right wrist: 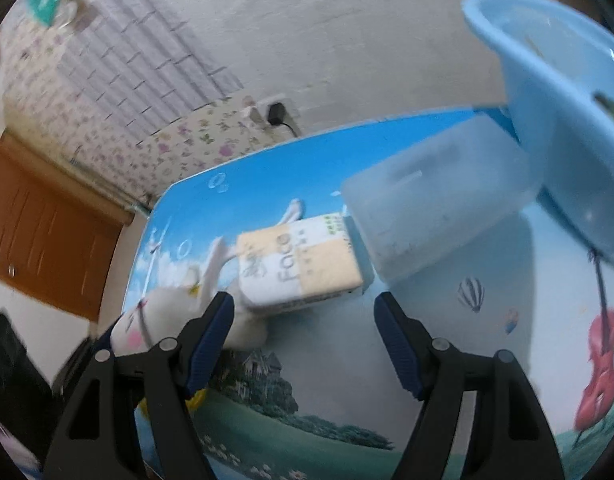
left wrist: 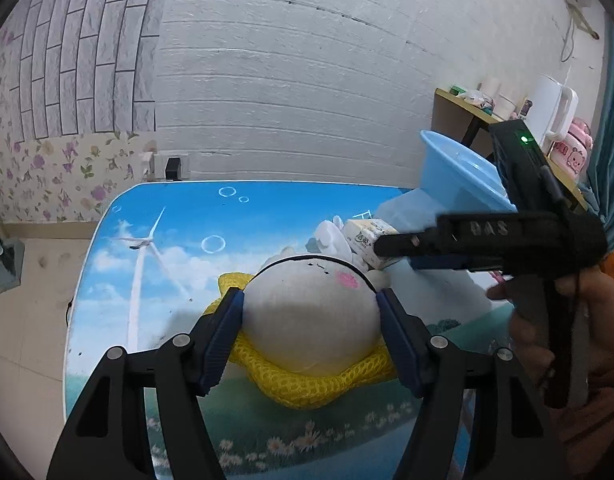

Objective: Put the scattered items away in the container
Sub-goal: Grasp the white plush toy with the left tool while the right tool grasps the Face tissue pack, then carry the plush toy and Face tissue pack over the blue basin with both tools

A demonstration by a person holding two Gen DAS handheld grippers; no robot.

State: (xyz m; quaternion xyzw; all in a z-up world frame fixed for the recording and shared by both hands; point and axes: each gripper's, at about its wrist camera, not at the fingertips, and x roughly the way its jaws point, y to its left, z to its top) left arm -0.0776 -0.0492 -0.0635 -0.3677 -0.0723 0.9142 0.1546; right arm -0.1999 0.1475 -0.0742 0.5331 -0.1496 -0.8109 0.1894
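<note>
Left gripper clamped on white plush toy, atop yellow mesh on table. Right gripper wide, empty, above tissue pack; clear container just beyond, beside blue basin.

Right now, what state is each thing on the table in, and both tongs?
Left tongs: closed on the plush toy.
Plush toy: lying on the table, yellow mesh under it.
Right tongs: open, nothing between them.
Tissue pack: lying flat, not gripped.
Clear container: on the table, beside the pack.
Blue basin: tilted, leaning over the container.
</note>
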